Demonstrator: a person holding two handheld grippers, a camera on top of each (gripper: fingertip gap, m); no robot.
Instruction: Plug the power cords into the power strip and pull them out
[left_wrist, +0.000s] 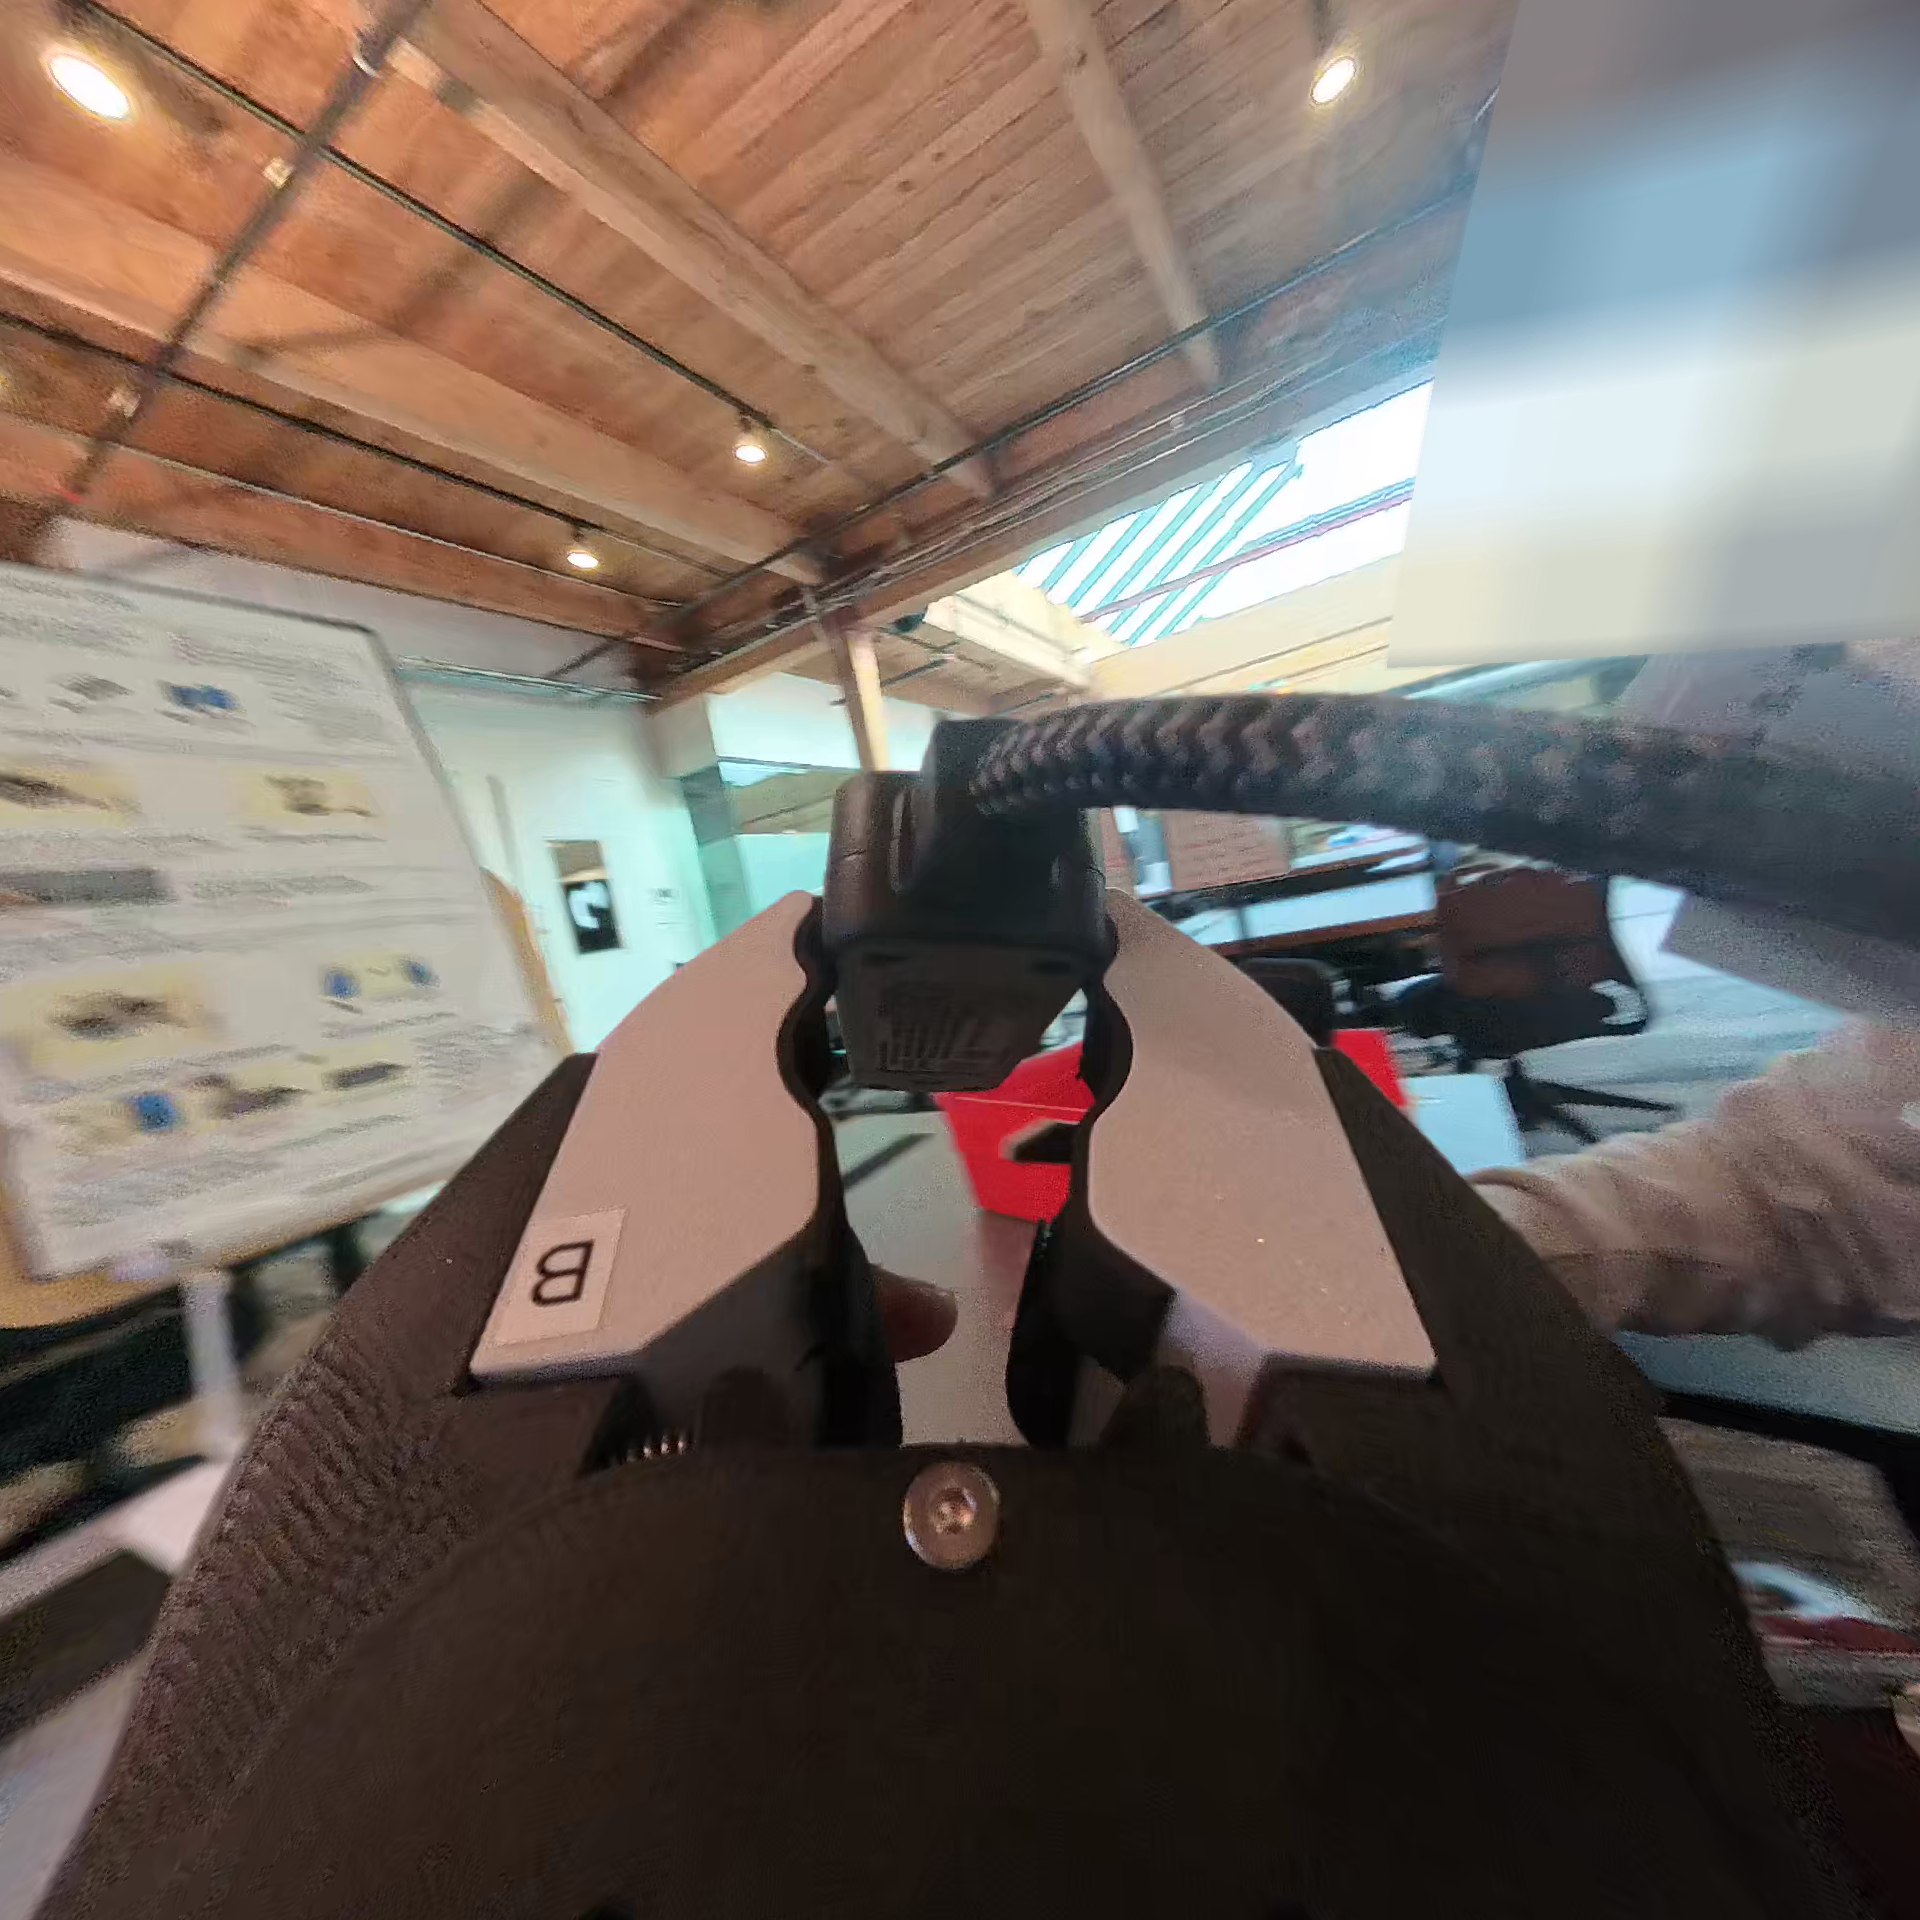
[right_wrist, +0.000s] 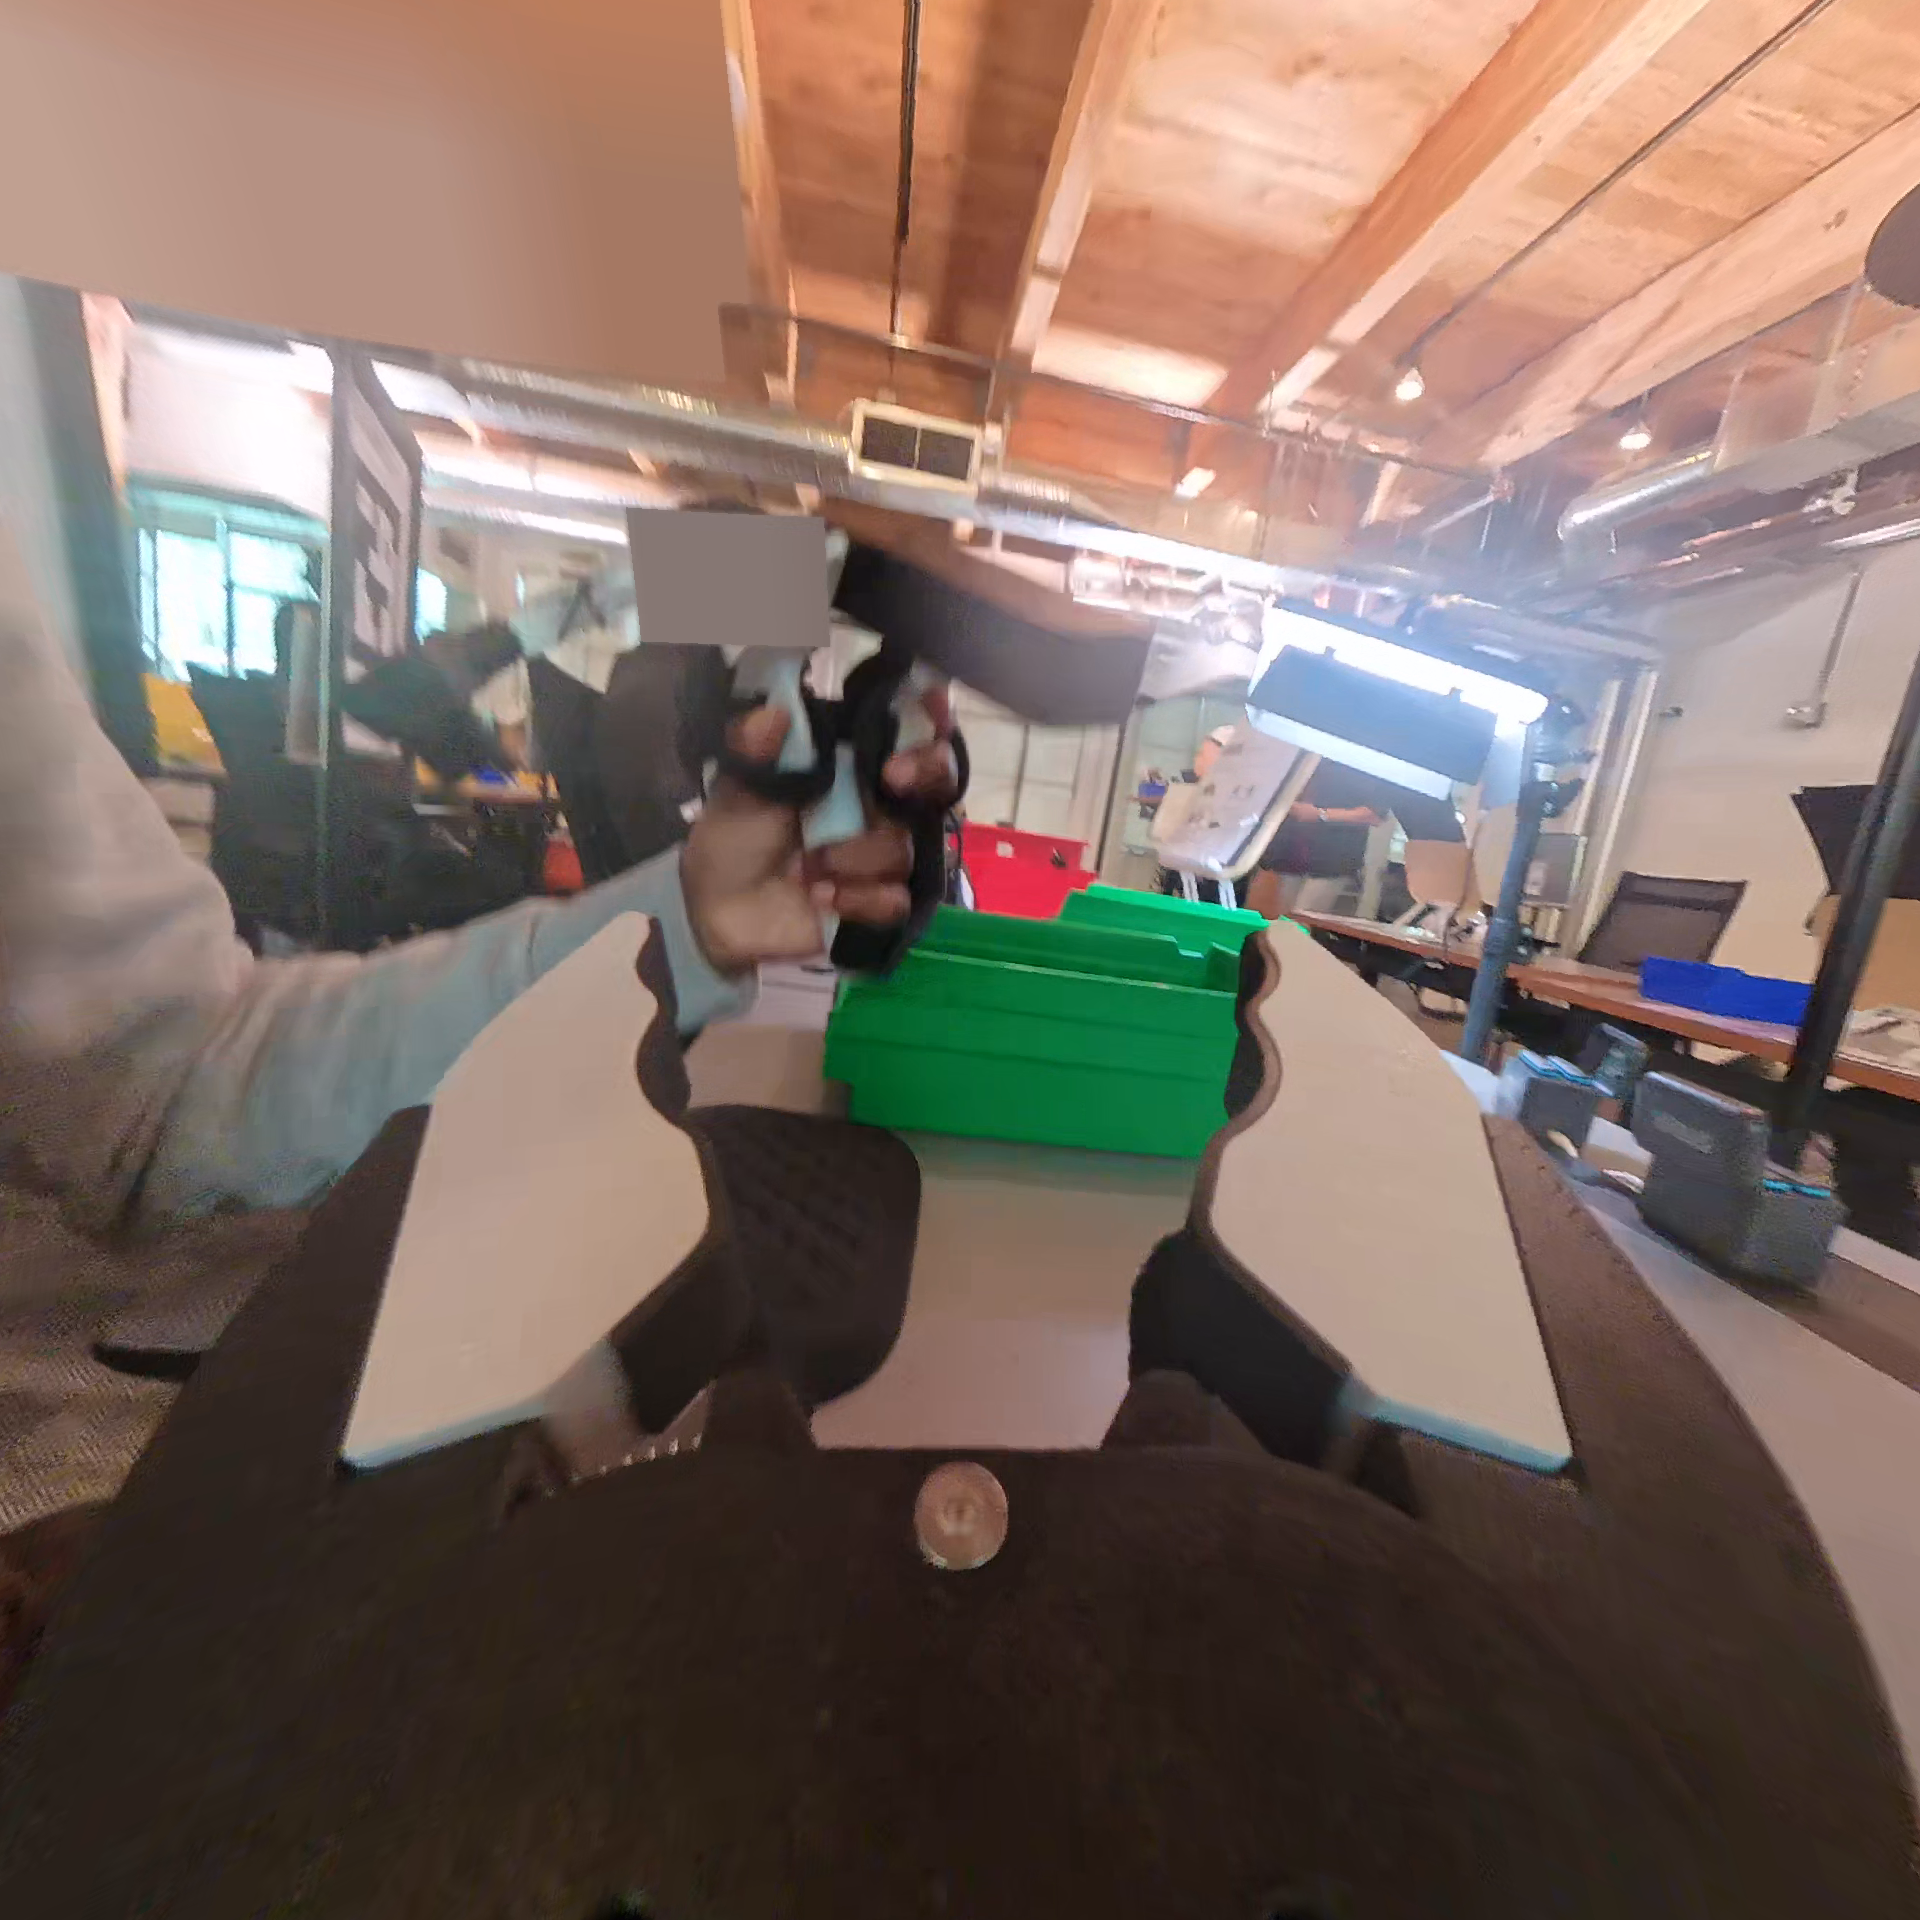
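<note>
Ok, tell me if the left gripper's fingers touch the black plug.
Touching: the left wrist view shows both fingers pressed against the black plug's sides.

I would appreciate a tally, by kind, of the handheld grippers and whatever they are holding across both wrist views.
Grey-and-black two-finger grippers: 2 (left gripper shut on the plug, right gripper open and empty)
Black moulded plug: 1
Dark braided cord leading from the plug: 1
Total: 4
</note>
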